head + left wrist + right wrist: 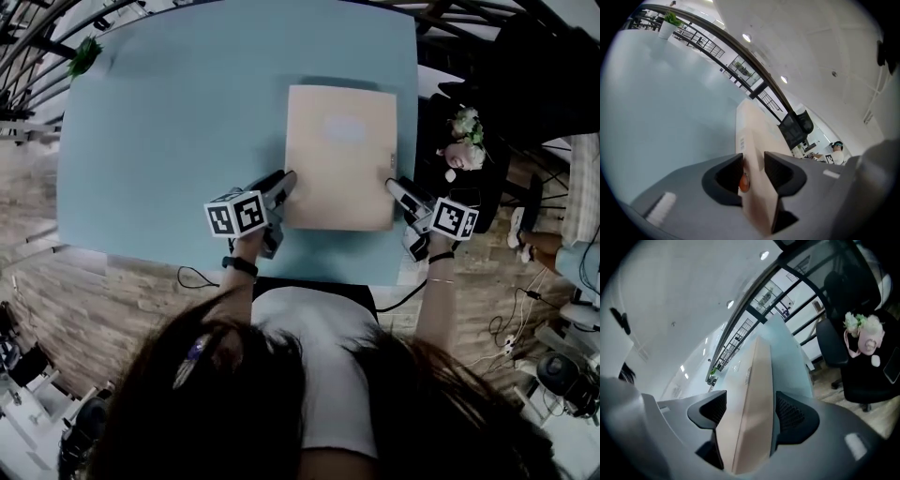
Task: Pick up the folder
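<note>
Flowers (860, 325), apparently on a chair (833, 345), right of folder (340, 155).

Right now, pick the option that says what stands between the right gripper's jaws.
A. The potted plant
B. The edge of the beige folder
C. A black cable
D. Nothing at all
B: in the right gripper view, the edge of the beige folder runs straight between the two jaws of the right gripper, which stand apart with a gap showing beside it.
</note>
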Demonstrator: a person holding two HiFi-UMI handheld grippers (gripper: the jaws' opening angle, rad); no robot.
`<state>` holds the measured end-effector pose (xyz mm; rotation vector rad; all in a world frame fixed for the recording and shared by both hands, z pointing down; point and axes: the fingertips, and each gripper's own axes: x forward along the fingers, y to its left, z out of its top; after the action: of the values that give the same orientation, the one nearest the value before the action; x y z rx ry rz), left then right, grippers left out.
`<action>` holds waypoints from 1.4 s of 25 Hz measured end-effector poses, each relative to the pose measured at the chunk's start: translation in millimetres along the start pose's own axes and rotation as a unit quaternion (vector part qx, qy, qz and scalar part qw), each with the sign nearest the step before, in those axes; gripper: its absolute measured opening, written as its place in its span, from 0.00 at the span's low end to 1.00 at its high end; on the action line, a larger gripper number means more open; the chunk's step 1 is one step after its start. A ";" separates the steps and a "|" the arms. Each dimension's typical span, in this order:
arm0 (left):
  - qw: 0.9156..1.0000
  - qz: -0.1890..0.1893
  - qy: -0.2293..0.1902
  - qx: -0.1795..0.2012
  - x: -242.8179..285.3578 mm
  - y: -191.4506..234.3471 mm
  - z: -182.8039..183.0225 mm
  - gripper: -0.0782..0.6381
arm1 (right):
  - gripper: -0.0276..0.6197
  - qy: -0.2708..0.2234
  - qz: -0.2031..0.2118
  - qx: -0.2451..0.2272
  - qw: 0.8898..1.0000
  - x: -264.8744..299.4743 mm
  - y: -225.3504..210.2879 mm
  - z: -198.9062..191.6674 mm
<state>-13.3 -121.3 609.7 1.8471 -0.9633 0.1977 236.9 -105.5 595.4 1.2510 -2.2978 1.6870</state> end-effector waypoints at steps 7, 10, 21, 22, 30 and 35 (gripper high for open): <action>1.000 -0.004 0.001 0.002 0.1 1.0 -0.3 0.38 | 0.52 0.066 0.066 0.051 0.994 6.5 -11.8 -7.1; 1.000 0.002 0.002 0.006 -1.0 2.1 1.5 0.38 | 0.52 0.101 0.080 0.062 0.990 10.2 -13.1 -12.9; 0.999 -0.026 -0.007 -0.034 1.0 3.7 -4.9 0.38 | 0.52 0.174 0.166 0.163 0.957 8.6 -5.6 -20.9; 0.999 -0.030 -0.004 -0.038 2.3 2.5 -6.6 0.38 | 0.52 0.178 0.171 0.164 0.955 7.4 -5.6 -21.3; 0.997 -0.049 -0.008 -0.064 -0.2 3.0 -7.0 0.39 | 0.51 0.182 0.186 0.192 0.946 6.6 -4.7 -21.0; 0.994 -0.065 -0.009 -0.086 -1.0 5.9 -6.5 0.39 | 0.50 0.115 0.231 0.230 0.938 4.6 -5.2 -9.5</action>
<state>-16.3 -116.4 616.5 1.7490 -0.8413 0.0174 233.0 -100.9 605.5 0.5037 -2.2434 2.4787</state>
